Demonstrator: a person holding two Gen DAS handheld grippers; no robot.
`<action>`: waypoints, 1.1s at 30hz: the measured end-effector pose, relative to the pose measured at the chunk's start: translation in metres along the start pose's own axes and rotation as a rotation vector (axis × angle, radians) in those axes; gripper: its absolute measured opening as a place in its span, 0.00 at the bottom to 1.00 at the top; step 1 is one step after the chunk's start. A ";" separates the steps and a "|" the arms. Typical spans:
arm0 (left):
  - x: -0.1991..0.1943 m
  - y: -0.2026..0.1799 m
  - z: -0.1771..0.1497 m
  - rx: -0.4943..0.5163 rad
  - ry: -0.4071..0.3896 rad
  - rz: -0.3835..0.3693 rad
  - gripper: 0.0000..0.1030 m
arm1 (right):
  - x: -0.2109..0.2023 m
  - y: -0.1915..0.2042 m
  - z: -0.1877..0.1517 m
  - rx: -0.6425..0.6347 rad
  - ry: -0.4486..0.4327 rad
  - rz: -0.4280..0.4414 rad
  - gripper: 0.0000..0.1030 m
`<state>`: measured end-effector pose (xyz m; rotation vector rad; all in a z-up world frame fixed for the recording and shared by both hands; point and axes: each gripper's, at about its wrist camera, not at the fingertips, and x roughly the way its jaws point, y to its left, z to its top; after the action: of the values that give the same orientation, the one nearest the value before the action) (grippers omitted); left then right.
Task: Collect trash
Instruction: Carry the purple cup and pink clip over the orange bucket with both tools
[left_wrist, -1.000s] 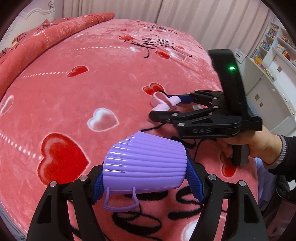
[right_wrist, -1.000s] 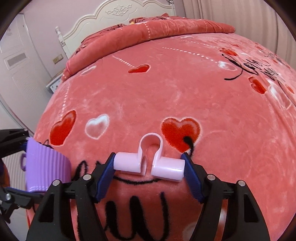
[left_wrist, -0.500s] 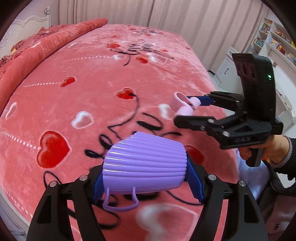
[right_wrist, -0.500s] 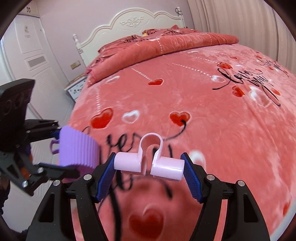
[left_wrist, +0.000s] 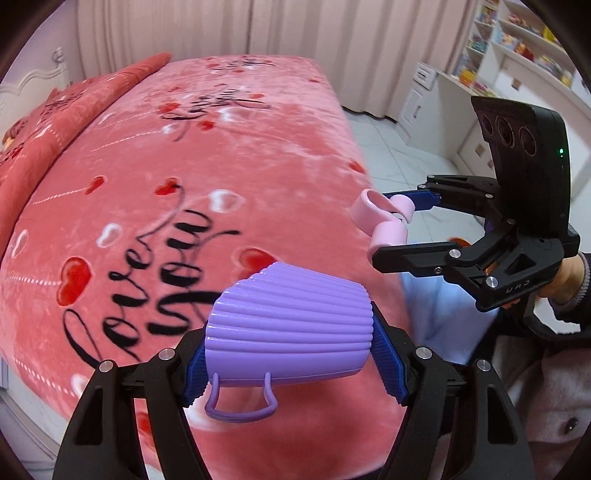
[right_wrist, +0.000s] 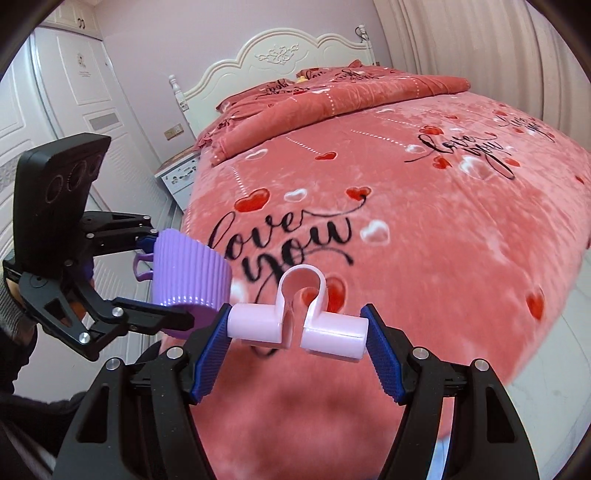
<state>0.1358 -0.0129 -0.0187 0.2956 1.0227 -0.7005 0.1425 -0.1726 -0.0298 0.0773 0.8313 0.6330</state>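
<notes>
A ribbed purple cup (left_wrist: 290, 328) with a small loop handle lies sideways in my left gripper (left_wrist: 291, 354), which is shut on it; its blue pads press both sides. In the right wrist view the same purple cup (right_wrist: 188, 280) shows at the left, held above the bed's corner. A pale pink plastic clip (right_wrist: 299, 321) with an arched loop on top is clamped end to end in my right gripper (right_wrist: 297, 349), shut on it. In the left wrist view the pink clip (left_wrist: 382, 218) and right gripper (left_wrist: 397, 225) hang off the bed's right edge.
A bed with a pink heart-print blanket (left_wrist: 192, 206) fills both views, its white headboard (right_wrist: 280, 62) at the far end. White tiled floor (left_wrist: 399, 158), white shelving (left_wrist: 517, 62), curtains (left_wrist: 240, 29), a nightstand (right_wrist: 177, 177) and a person's hand (left_wrist: 561, 273) surround it.
Both grippers have pulled back and up from the bed with their objects still held. More of the blanket, the bed's edge and the floor now show.
</notes>
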 end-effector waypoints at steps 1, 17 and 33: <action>0.000 -0.011 -0.002 0.013 0.004 -0.002 0.72 | -0.010 0.002 -0.009 -0.001 -0.004 0.000 0.67; 0.035 -0.155 0.026 0.239 0.028 -0.114 0.72 | -0.148 -0.052 -0.112 0.166 -0.118 -0.134 0.67; 0.115 -0.285 0.088 0.482 0.085 -0.331 0.72 | -0.271 -0.151 -0.212 0.418 -0.213 -0.385 0.67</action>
<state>0.0463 -0.3189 -0.0473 0.5852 0.9841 -1.2471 -0.0692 -0.4820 -0.0399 0.3497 0.7346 0.0795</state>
